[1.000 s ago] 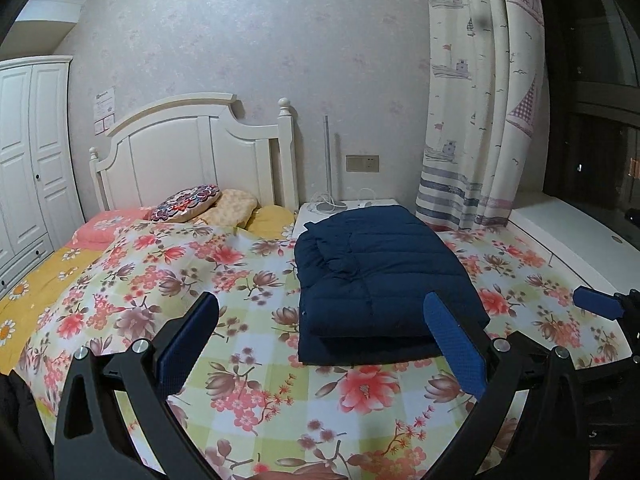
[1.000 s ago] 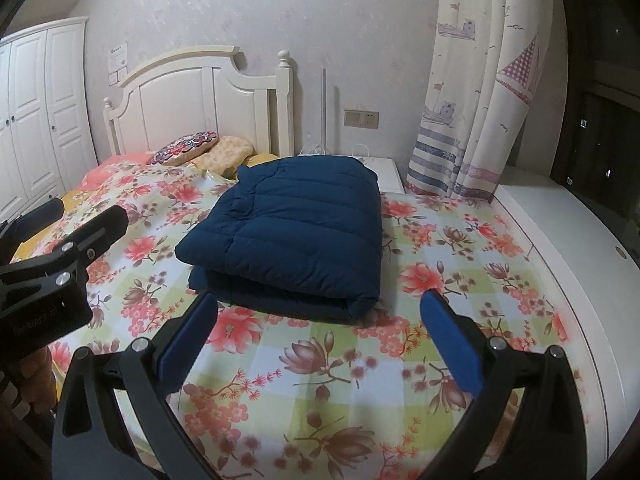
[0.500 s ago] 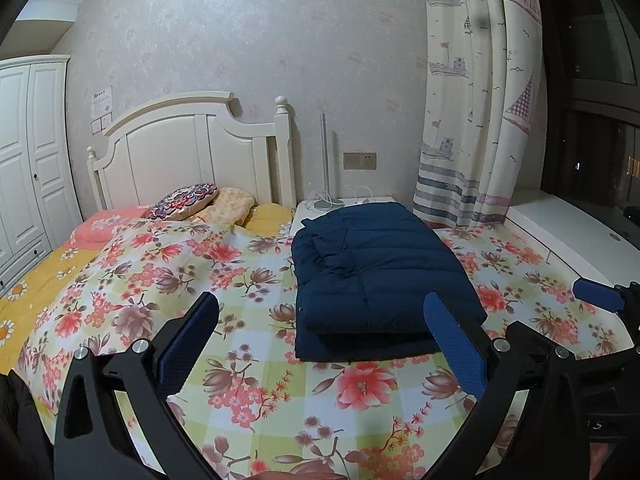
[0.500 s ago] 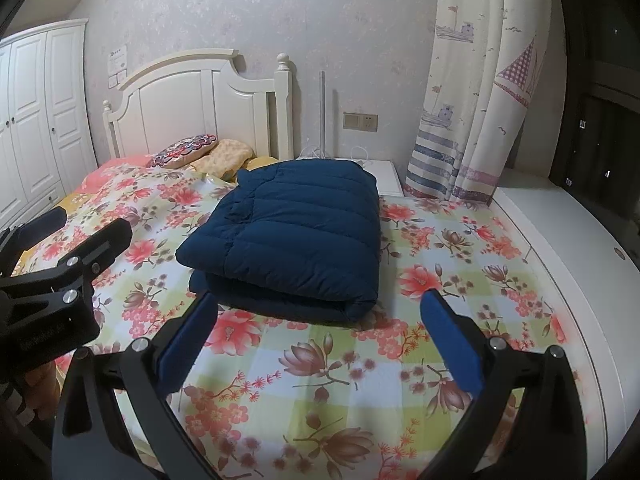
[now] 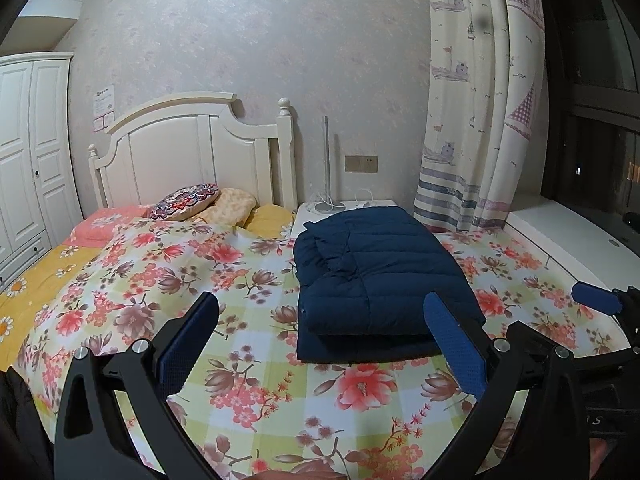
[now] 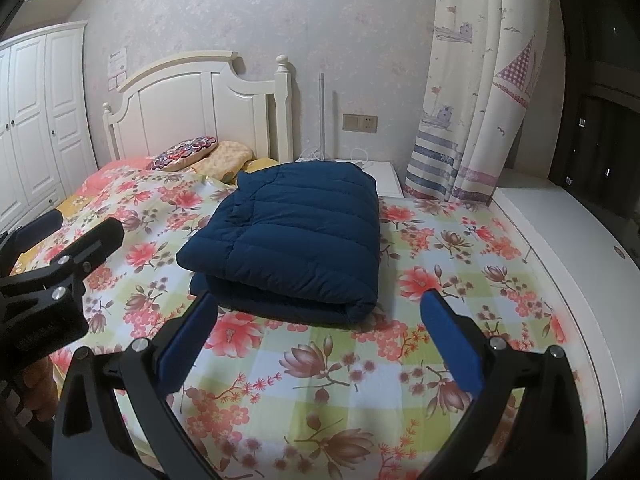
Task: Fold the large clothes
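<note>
Both left tongs (image 5: 320,340) and right tongs (image 6: 316,338) spread wide, empty, clear of navy puffer jacket (image 6: 296,236) folded mid-bed on floral quilt (image 6: 440,280); risk: puffy fill springs the stack open if nudged.

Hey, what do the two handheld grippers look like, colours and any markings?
Both match: the left gripper and right gripper have black angular frames with silver screw heads, and each finger carries a flat, blue, dimpled pad. Faint pale lettering shows on the black bodies but is too blurred to read. No cables or sleeves are visible.
</note>
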A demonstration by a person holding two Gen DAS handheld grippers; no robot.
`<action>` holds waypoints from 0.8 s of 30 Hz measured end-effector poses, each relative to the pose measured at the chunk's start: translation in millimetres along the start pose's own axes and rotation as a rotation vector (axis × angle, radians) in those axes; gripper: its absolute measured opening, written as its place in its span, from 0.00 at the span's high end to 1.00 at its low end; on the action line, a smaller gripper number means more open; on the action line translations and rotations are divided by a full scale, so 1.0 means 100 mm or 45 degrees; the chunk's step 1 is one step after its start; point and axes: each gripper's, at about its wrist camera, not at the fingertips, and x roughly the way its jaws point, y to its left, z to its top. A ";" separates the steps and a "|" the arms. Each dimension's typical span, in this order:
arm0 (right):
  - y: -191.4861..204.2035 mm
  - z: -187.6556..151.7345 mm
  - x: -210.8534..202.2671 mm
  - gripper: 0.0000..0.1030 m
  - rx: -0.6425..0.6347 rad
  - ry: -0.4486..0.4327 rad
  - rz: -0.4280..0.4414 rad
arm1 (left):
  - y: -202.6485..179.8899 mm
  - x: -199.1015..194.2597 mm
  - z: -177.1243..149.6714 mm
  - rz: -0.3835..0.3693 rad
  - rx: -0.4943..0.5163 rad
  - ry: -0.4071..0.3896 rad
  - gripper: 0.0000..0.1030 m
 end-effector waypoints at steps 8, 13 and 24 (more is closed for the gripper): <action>0.00 0.01 0.00 0.02 0.006 -0.004 -0.003 | 0.02 -0.03 0.01 0.008 -0.016 -0.004 0.04; 0.00 0.00 0.00 0.03 0.011 -0.005 -0.008 | 0.03 -0.04 0.02 0.011 -0.015 -0.005 0.04; 0.02 0.00 0.00 0.02 0.011 -0.003 -0.010 | 0.02 -0.06 0.01 0.018 -0.017 -0.004 0.04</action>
